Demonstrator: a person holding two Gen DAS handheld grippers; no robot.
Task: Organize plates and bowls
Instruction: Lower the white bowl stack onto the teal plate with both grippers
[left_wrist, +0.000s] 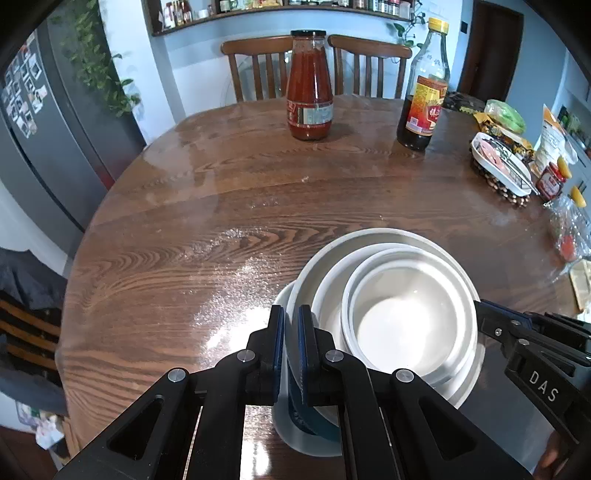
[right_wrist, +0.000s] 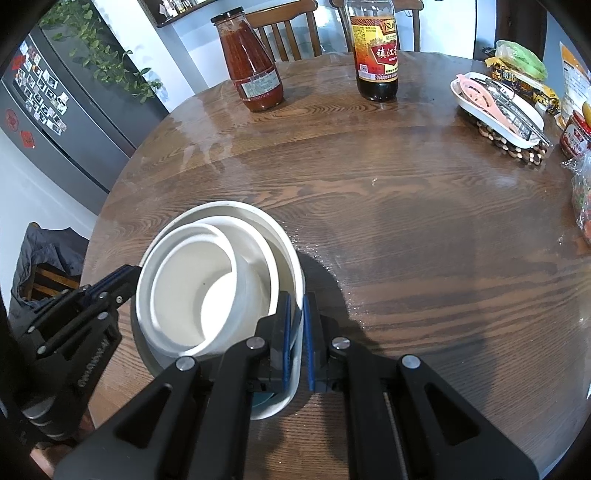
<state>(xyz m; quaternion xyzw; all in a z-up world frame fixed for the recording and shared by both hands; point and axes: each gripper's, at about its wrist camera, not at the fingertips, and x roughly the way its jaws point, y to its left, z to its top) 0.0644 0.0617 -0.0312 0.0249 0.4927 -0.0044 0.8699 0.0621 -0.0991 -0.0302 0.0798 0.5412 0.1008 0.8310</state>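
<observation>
A nested stack of white bowls (left_wrist: 406, 321) sits near the front of the round wooden table (left_wrist: 221, 192). The widest bowl (left_wrist: 369, 234) holds two smaller ones, and a further white vessel with a dark teal inside lies under them. My left gripper (left_wrist: 291, 328) is shut on the stack's left rim, with the white wall pinched between its blue pads. In the right wrist view the same stack (right_wrist: 192, 295) is seen from the other side, and my right gripper (right_wrist: 296, 321) is shut on its right rim. Each gripper shows in the other's view, the right one (left_wrist: 487, 317) and the left one (right_wrist: 122, 280).
A red sauce jar (left_wrist: 309, 85) and a dark vinegar bottle (left_wrist: 424, 88) stand at the table's far side. A white dish on a beaded trivet (left_wrist: 498, 166), snack packets and jars crowd the right edge. Two wooden chairs (left_wrist: 258, 62) stand behind, and a fridge (left_wrist: 48, 122) on the left.
</observation>
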